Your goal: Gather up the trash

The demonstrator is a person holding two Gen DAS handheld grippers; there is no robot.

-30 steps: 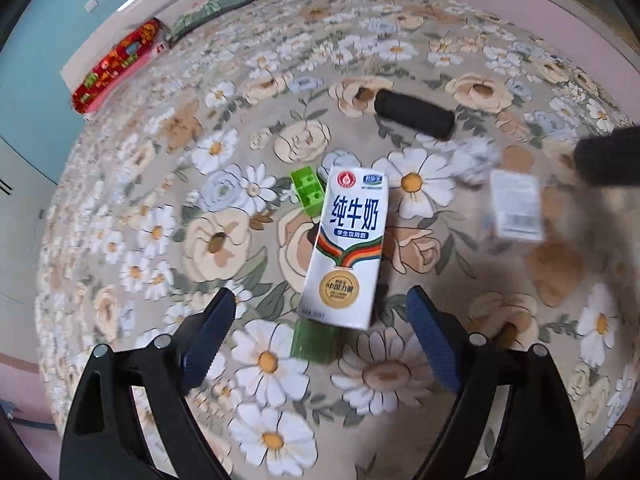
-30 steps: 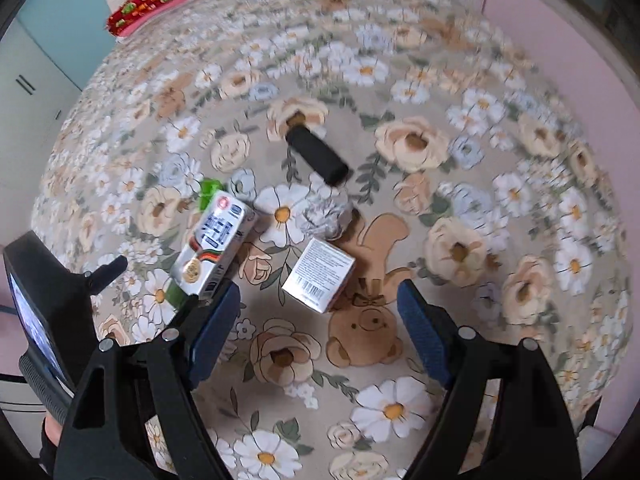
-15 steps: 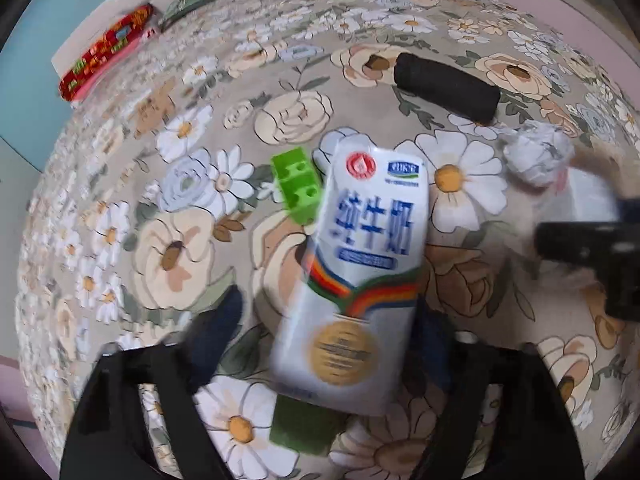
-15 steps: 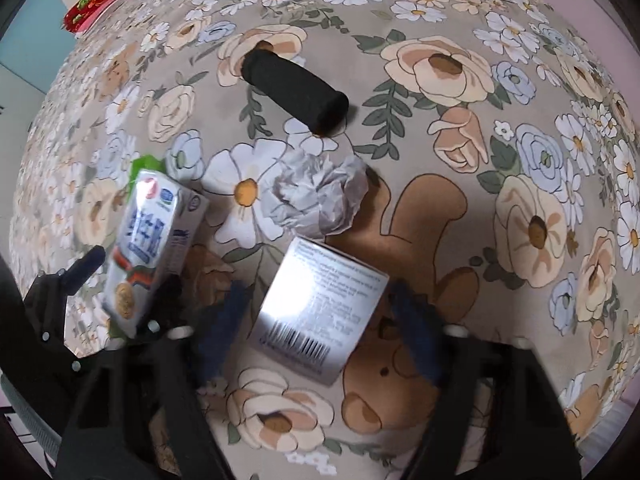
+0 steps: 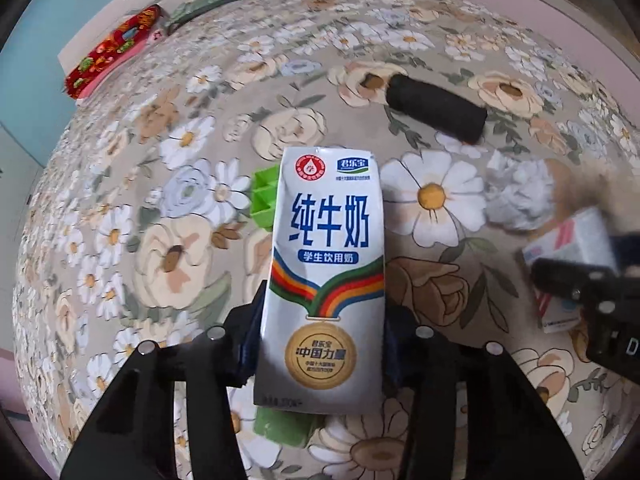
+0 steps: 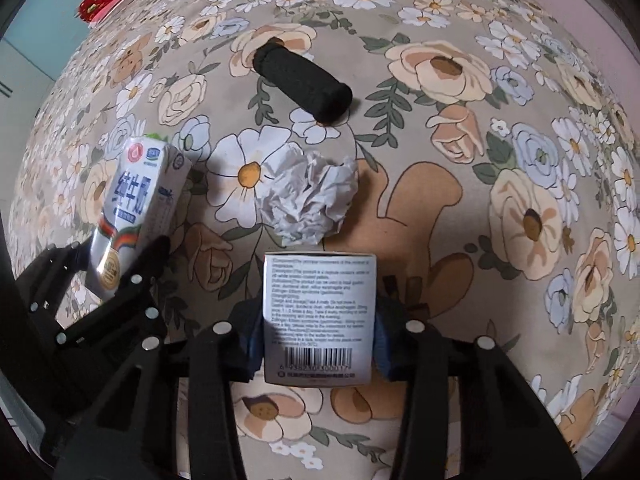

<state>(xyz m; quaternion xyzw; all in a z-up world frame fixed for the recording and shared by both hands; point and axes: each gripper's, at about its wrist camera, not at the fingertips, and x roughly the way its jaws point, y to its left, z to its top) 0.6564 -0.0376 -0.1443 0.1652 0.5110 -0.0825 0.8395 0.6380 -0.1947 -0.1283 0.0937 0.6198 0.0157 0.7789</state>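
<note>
Blue-padded jaws of the left gripper [image 5: 320,344] are closing on the flanks of the milk carton [image 5: 324,280], pads pressed to its sides low down near the medal print so the long body juts forward, while it lies on a green block [image 5: 264,200] on the flowered bedspread [image 5: 160,160], the black foam roll [image 5: 436,110] and paper ball [image 5: 520,196] well clear of it. From the right wrist, the right gripper [image 6: 318,340] is likewise closing, pads against both sides of the small white box [image 6: 320,316] at its barcode end; the crumpled paper [image 6: 312,196] sits just beyond the box's far edge and the other gripper crowds the left, so straight up looks to me like the freest way out.
</note>
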